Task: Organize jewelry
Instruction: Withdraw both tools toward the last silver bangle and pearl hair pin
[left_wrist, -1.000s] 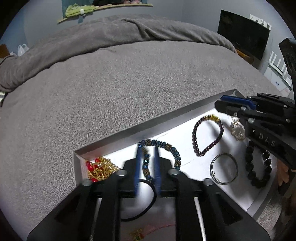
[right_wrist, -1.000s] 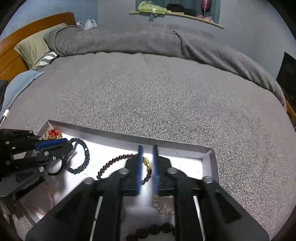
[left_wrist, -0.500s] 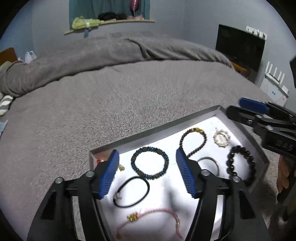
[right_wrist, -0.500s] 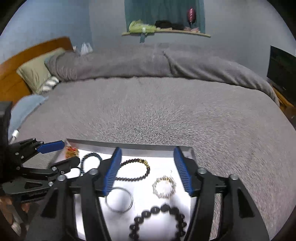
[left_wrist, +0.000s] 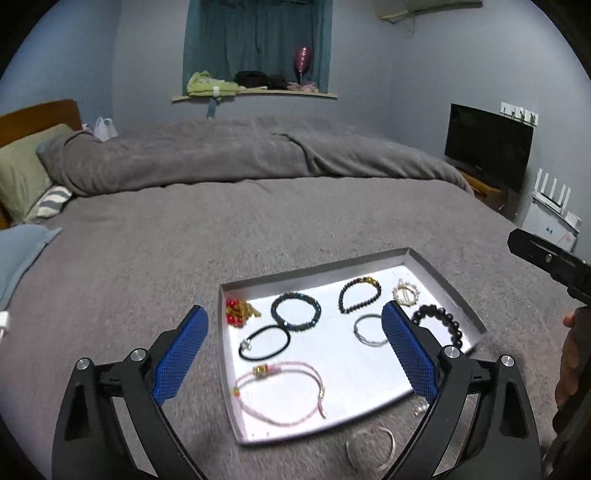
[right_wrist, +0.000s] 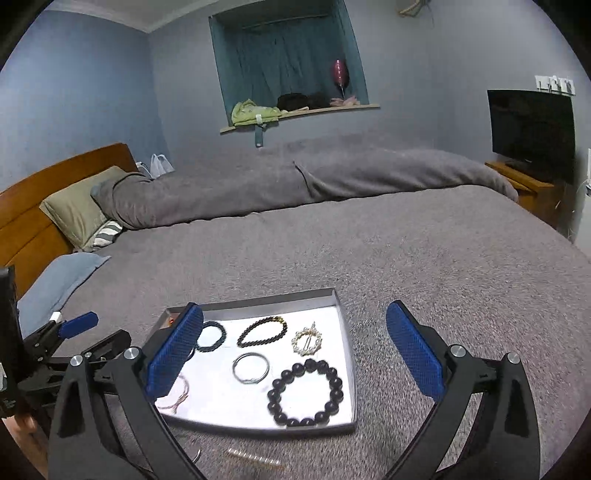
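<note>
A shallow white tray (left_wrist: 354, 373) (right_wrist: 221, 402) lies on the grey bed cover. In it are a blue bead bracelet (left_wrist: 295, 312), a dark bead bracelet (left_wrist: 360, 295), a pearl brooch (left_wrist: 405, 293) (right_wrist: 307, 341), a big black bead bracelet (left_wrist: 437, 325) (right_wrist: 306, 392), a silver bangle (left_wrist: 369, 330) (right_wrist: 251, 367), a black hair tie (left_wrist: 264, 341), a pink cord bracelet (left_wrist: 280, 391) and a red and gold piece (left_wrist: 238, 312). My left gripper (left_wrist: 293, 354) and right gripper (right_wrist: 293, 354) are both open, empty and raised above the tray's near side.
A thin clear bangle (left_wrist: 370, 448) lies on the cover in front of the tray, and a small gold bar piece (right_wrist: 255, 458) lies near the tray's front edge. Pillows (right_wrist: 79, 210) and a wooden headboard (right_wrist: 40, 192) stand at the left, a TV (left_wrist: 487, 146) at the right.
Both grippers opened from nearly shut and pulled back and up from the tray. The blue bead bracelet now lies free in the tray.
</note>
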